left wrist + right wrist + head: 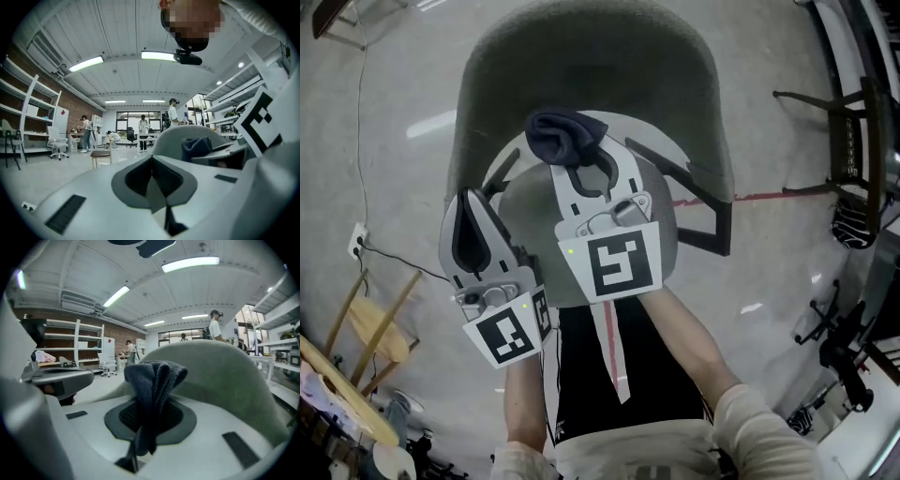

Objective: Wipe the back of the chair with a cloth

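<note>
A grey-green chair stands in front of me, its curved back (591, 66) beyond both grippers and rising just past the cloth as a pale shell (220, 376) in the right gripper view. My right gripper (579, 161) is shut on a dark blue cloth (565, 136), which bunches up above the jaws (152, 380) close to the chair back; whether it touches is unclear. My left gripper (472, 214) is beside it on the left, lower, shut with nothing between its pads (152, 180). From the left gripper view the cloth (197, 147) shows to the right.
A black armrest (705, 217) sticks out on the chair's right. A black-framed chair (848, 141) stands at the far right, a wooden stool (380, 328) at the lower left. A wall socket with a cable (358, 239) lies on the floor. People (172, 112) stand far off.
</note>
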Available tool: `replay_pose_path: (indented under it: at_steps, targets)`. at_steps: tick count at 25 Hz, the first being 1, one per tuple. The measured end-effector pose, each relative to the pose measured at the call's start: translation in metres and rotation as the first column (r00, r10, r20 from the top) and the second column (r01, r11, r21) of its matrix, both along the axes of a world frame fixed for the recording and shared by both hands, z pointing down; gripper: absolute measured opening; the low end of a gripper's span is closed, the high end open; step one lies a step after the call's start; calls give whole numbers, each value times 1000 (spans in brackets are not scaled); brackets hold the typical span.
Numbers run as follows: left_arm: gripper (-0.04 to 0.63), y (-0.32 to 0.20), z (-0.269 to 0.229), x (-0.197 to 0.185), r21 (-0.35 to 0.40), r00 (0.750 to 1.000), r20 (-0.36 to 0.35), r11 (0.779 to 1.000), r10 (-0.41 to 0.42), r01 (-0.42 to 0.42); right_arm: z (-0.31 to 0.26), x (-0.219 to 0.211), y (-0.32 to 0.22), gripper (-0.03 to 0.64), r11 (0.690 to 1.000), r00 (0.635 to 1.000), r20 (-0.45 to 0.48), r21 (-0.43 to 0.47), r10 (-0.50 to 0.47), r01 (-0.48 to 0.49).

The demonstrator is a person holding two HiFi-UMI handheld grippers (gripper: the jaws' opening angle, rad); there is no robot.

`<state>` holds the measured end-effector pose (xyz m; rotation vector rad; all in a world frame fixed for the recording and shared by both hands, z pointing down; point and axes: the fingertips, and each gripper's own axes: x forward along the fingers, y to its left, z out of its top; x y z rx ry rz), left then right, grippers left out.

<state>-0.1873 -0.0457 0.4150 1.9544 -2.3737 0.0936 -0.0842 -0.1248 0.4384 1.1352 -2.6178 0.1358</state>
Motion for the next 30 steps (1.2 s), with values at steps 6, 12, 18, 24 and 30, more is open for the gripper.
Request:
replay_pose_path:
  at_steps: [6,12,18,24,30]
  targets:
    - [15,51,7,-41,-2,986,1,986,-169,169,23,-74,54,57,963,963,-4,-35,-269,269]
    - [15,101,19,-54,-7,941,-14,941,-339,339,48,-113,106,57,866,868,-18,-74,-497,494]
    - [15,120,21,-59,13,915,-16,915,-402,403,58,-135,129,57,813,814,-24,-63,-580,578]
    - [15,125,18,-67,7,909,-4,909,-417,417,61,-145,127,57,803,803,-38,-65,-595,592]
    - [15,113,16,-67,13,916,5,916,-402,402,63,-144,119,57,811,811,-33,-62,-584,582]
